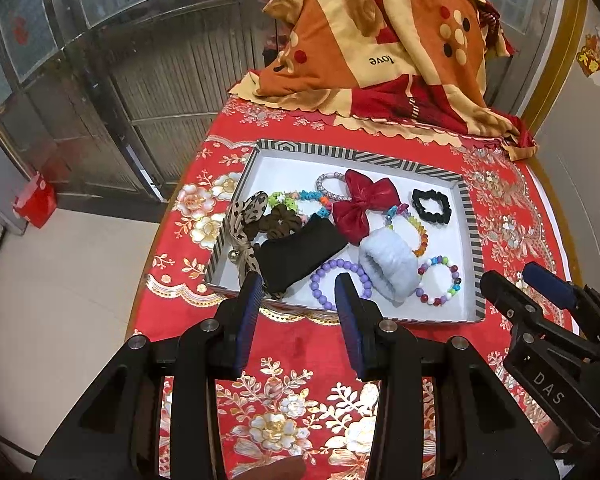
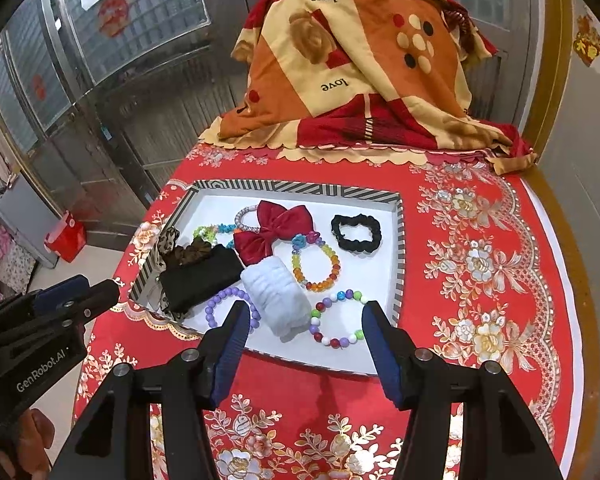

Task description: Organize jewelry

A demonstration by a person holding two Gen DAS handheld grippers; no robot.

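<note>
Both grippers hover short of the striped tray (image 1: 235, 184): left gripper (image 1: 297, 292) and right gripper (image 2: 304, 320) spread wide, empty. All jewelry sits loose in the tray, overlapping. Could be sorted or unsorted; for any pick, pinch one bead strand, e.g. purple bracelet (image 2: 227, 300), clear of the white scrunchie (image 2: 277, 296).

Both handheld tools are built from matte black plastic, with angular arms pierced by triangular cut-outs and fastened by round silver pivot bolts. Each left gripper (image 1: 297, 286) and right gripper (image 2: 304, 316) finger is faced with a ribbed dark-blue pad. White lettering is printed on the housings: "DAS" on the right unit, "GenRobot.AI" on the left one, and small screws are set along their black fingers.
</note>
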